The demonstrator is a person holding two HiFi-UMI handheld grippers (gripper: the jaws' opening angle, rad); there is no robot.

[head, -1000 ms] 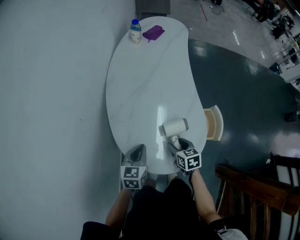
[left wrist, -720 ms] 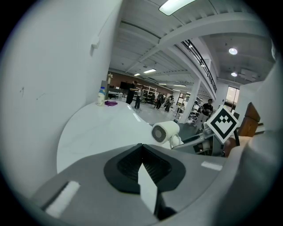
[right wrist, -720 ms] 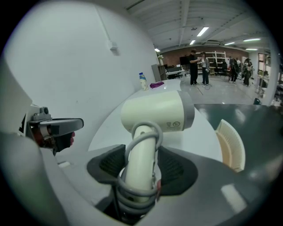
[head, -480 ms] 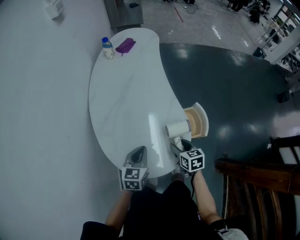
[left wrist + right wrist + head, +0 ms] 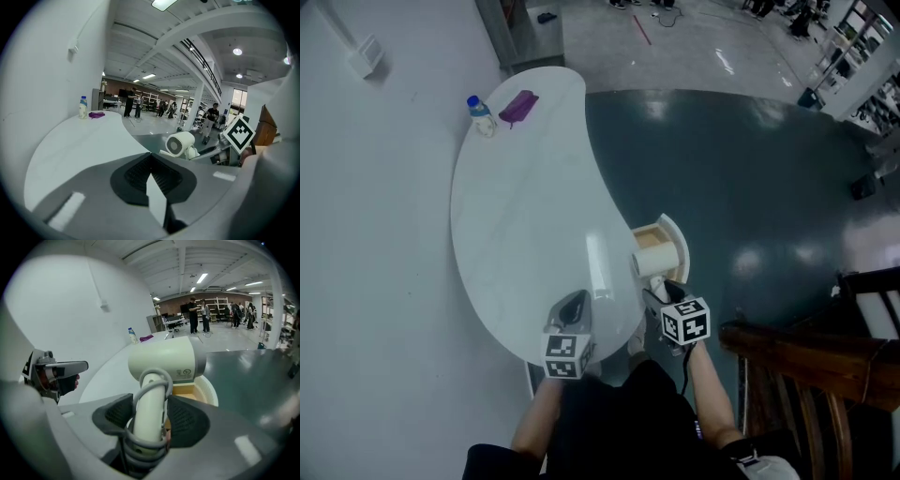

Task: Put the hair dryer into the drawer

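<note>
A cream hair dryer (image 5: 649, 264) (image 5: 164, 363) (image 5: 180, 143) hangs in the air over the open drawer (image 5: 664, 240) (image 5: 199, 391), which sticks out of the right side of the white table (image 5: 516, 216). My right gripper (image 5: 662, 286) (image 5: 151, 418) is shut on the dryer's handle, with the grey cord looped round it. The drawer's wooden inside shows behind the dryer's barrel. My left gripper (image 5: 573, 307) (image 5: 151, 180) is shut and holds nothing, above the table's near end.
A small bottle (image 5: 480, 114) (image 5: 83, 108) and a purple item (image 5: 517, 106) (image 5: 96, 114) lie at the table's far end. A dark wooden chair (image 5: 811, 361) stands at the right, close to my right arm. Dark floor lies beyond the drawer. People stand far off in the hall.
My right gripper has carried the hair dryer from the tabletop rightward past the table's edge, over the open drawer. The left gripper has stayed at the near end.
</note>
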